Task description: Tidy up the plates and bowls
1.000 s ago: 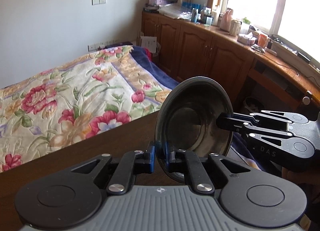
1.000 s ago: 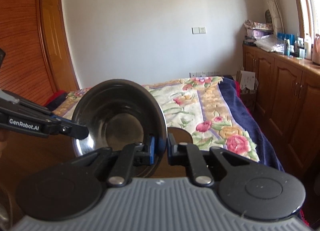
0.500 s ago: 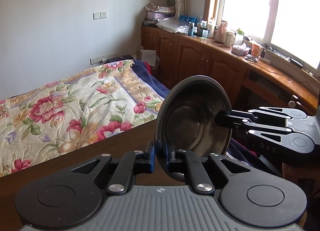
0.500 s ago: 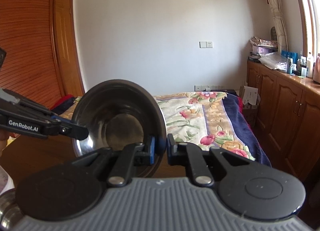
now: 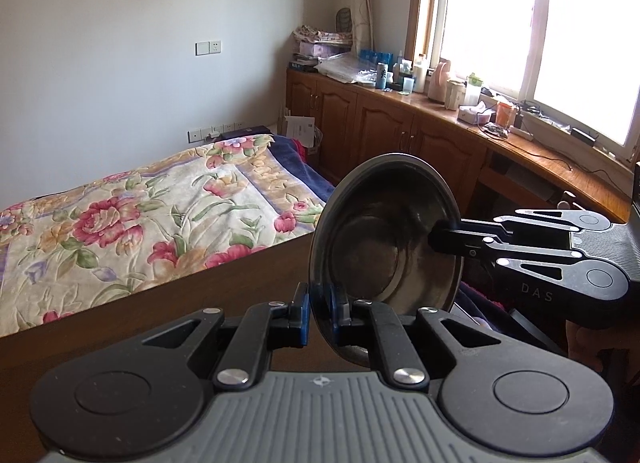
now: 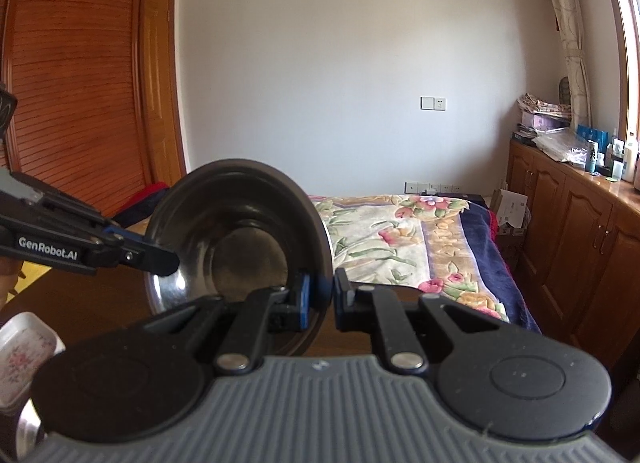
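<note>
left wrist view first: the metal bowl [image 5: 386, 231] is up in the air, tipped on its side above the dark wooden table [image 5: 168, 303], hollow facing the right, and both tools are on it at once. the left gripper [image 5: 318, 317] is pinched on the rim at the bottom edge, blue pads either side of the thin metal wall, and the right gripper [image 5: 434, 239] comes in from the side and bites the opposite rim. from the right wrist view it's the same story, the right gripper [image 6: 320, 297] clamped on the near rim, the left gripper [image 6: 166, 261] nipping the far one. a small flowered tray [image 6: 22, 355] sits low at the left edge, flowered bedspread [image 5: 132, 219] beyond. looks like a mid-air handover or a two-handed carry, stacking not yet done. next call, i'd say: one side lets go cleanly while the other keeps the bowl from swinging, then level it and set it down.
</note>
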{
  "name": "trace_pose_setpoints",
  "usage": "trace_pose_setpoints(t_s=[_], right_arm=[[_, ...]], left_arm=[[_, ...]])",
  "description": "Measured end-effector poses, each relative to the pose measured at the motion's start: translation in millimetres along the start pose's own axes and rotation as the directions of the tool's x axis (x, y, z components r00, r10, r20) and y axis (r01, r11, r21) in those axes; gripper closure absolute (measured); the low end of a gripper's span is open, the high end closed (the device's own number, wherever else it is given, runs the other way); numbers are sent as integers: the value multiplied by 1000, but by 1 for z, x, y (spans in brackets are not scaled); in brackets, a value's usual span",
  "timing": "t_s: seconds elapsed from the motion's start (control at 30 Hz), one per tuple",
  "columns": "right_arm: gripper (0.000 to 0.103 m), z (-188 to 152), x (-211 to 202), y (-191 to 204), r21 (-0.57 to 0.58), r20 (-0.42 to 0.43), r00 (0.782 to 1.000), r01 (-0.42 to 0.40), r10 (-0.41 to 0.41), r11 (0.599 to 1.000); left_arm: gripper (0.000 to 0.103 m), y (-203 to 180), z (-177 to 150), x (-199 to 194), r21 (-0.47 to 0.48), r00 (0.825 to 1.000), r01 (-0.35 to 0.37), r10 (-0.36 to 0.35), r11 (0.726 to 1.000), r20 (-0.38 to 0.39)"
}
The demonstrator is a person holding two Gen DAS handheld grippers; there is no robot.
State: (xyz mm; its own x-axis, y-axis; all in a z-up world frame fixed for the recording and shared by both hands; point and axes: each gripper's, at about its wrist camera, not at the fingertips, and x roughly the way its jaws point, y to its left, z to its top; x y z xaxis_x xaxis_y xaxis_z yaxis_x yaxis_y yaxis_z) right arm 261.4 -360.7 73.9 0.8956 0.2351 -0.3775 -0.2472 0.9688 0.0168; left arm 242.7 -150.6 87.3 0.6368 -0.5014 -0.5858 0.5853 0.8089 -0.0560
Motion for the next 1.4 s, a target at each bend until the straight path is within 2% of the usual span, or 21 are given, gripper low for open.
trace_pose_setpoints(t_s=[0.7, 1.23, 1.4], right_arm=[[89, -15, -39, 52, -64, -9, 1000, -25, 24, 998], [89, -50, -38, 78, -57, -67, 996, -71, 67, 996], [89, -62, -35, 79, -17, -83, 993, -87, 85, 996]], left_arm=[[92, 1, -59, -69, -34, 999, 13, -11, 999, 51], [92, 5, -114, -70, -91, 1000, -12, 12, 996, -2], [92, 4, -128, -65, -103, 1000, -20, 18, 994, -24]])
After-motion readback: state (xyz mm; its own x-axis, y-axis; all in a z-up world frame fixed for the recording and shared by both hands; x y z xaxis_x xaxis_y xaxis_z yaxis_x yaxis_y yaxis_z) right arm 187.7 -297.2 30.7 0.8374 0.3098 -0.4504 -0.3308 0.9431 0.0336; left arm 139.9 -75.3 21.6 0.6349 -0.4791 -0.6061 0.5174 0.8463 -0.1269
